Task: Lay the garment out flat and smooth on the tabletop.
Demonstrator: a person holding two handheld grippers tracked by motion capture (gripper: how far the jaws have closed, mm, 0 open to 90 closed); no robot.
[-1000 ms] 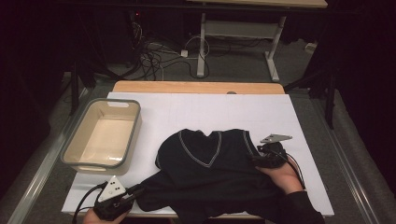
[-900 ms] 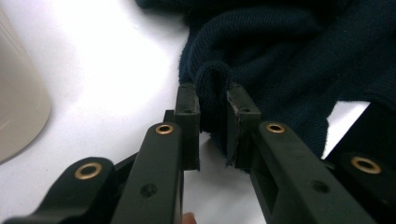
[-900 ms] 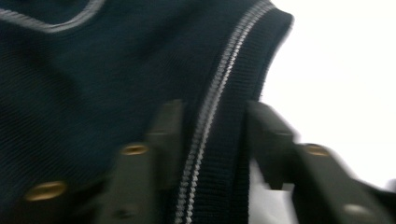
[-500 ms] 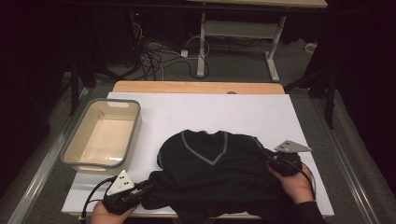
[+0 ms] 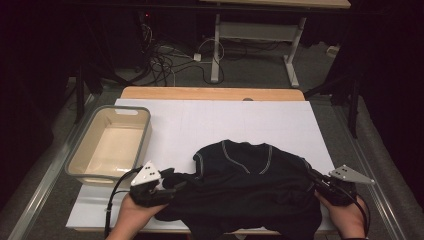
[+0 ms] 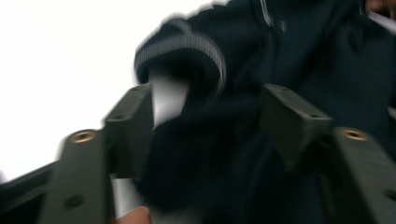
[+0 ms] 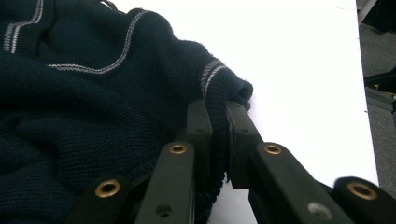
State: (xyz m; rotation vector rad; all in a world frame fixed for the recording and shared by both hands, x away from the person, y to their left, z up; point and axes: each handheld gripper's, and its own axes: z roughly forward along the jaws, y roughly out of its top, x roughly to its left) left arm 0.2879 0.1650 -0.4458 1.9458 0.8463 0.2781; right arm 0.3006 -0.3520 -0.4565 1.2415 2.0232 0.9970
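A dark navy sweater [image 5: 250,180] with grey striped trim lies spread over the near half of the white table top [image 5: 225,120]. My left gripper [image 5: 172,182] sits at its left edge. In the left gripper view the jaws [image 6: 208,107] stand apart and have just been opening, with the sweater's sleeve [image 6: 196,154] loose between them. My right gripper [image 5: 316,182] is at the sweater's right edge. In the right gripper view it [image 7: 218,116] is shut on the ribbed striped hem [image 7: 217,74] of the sweater [image 7: 93,93].
A beige bin [image 5: 80,167] with a grey rim stands at the table's left side. Bare white surface lies beyond the sweater up to a wooden strip [image 5: 210,93]. Cables and desk legs are on the floor behind.
My right gripper has pulled the sweater's edge to the right and nearer, stretching the garment wider. My left gripper has moved forward and right along the sweater's left edge, and its jaws have come apart.
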